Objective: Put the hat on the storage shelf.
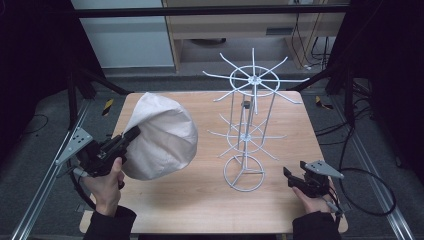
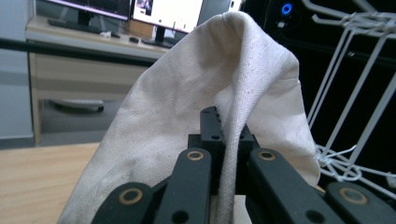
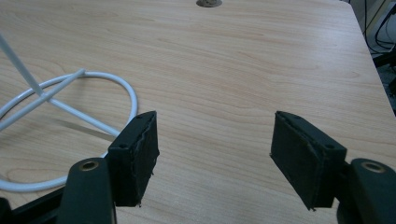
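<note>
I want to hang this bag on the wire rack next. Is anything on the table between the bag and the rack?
Nothing visible: only bare table lies between the bag, held by the left tongs, and the rack.

On the table [image 1: 200,200] the bag [image 1: 162,135] sits at the left, the wire rack [image 1: 248,125] to its right (well apart). One gripper [image 1: 131,134] is at the bag's left edge, the other gripper [image 1: 289,176] near the rack's base, front right.
</note>
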The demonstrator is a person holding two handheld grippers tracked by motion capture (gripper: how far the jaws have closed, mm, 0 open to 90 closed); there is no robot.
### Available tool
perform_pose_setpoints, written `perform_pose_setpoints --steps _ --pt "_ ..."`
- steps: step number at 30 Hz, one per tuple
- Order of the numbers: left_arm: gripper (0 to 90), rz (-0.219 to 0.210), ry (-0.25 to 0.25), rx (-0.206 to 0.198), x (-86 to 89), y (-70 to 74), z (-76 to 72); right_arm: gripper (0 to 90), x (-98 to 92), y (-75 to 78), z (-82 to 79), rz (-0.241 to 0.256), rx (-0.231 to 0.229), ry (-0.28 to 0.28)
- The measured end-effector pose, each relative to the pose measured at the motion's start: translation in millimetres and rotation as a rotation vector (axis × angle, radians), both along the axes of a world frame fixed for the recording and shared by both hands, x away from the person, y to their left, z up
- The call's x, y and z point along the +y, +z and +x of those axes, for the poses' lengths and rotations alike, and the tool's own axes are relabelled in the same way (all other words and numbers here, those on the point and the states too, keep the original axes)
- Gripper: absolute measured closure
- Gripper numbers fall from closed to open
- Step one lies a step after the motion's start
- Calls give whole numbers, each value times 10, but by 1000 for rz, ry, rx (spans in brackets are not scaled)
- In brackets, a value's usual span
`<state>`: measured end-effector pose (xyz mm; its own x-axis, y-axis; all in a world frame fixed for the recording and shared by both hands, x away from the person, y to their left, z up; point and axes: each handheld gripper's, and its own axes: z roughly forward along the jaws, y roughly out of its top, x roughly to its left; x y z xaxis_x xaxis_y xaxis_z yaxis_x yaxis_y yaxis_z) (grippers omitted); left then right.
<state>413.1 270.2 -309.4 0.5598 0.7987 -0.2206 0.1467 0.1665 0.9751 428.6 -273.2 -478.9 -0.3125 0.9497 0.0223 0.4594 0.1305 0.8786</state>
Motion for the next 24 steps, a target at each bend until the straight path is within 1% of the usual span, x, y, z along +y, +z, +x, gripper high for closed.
perform_pose_setpoints --steps 4,8,15,22,24 --pt "889 -27 -15 -40 -11 88 -54 321 4 -6 3 -6 -1 2" --pt "889 -48 -28 -70 -18 149 -98 320 1 -7 4 -8 -3 1" --pt "889 -96 -55 -107 -18 246 -164 319 7 -11 5 -7 -2 4" --pt "889 -161 -81 -158 26 370 -245 317 9 -14 3 -9 0 3" --pt "889 -173 -86 -168 30 391 -261 317 9 -14 3 -9 0 3"
